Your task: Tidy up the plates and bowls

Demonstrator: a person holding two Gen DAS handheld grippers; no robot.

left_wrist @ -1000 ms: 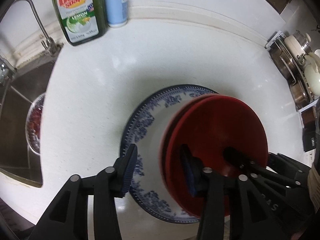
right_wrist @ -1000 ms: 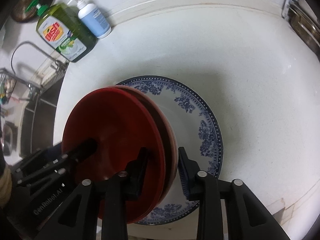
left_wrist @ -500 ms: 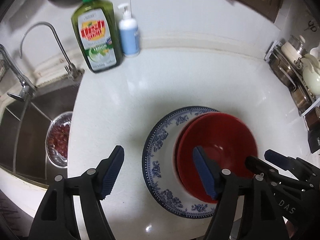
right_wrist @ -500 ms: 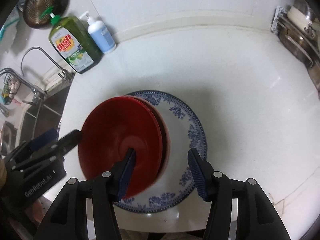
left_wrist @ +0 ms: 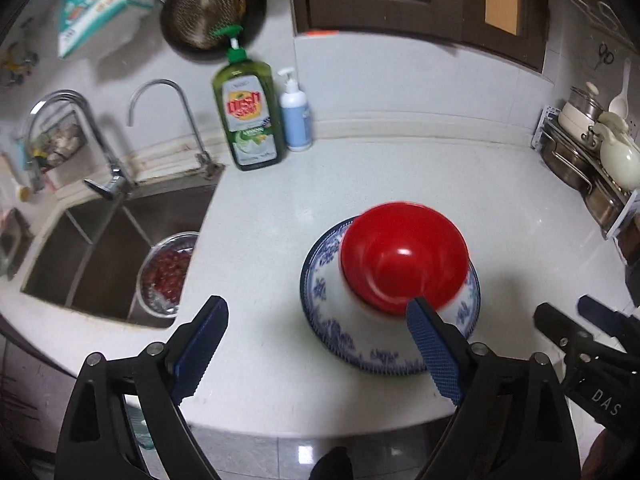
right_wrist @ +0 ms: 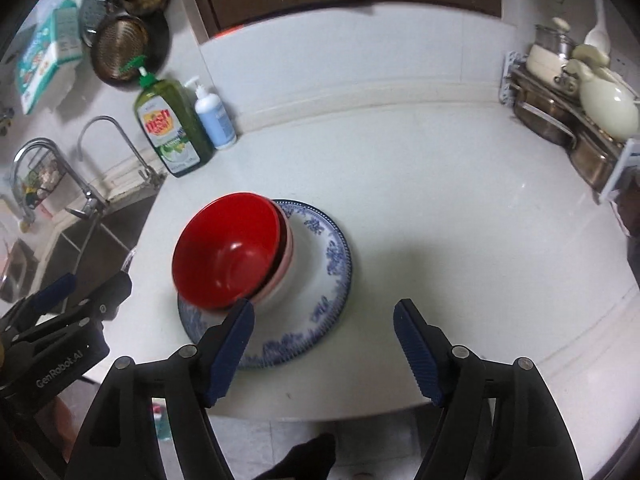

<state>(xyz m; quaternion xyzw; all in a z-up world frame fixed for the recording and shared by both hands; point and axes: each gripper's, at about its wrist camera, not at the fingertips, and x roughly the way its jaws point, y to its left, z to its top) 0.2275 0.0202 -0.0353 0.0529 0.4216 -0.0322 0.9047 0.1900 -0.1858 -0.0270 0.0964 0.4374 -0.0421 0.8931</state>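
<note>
Both grippers, left gripper (left_wrist: 316, 344) and right gripper (right_wrist: 324, 344), have pulled back from the red bowl (right_wrist: 228, 252), jaws just opened and empty, leaving it stacked on the blue-patterned plate (right_wrist: 332, 264); stacking looks finished, so next find remaining dishes.

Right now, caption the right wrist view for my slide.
Open right gripper above red bowls nested on blue-patterned plate.
</note>
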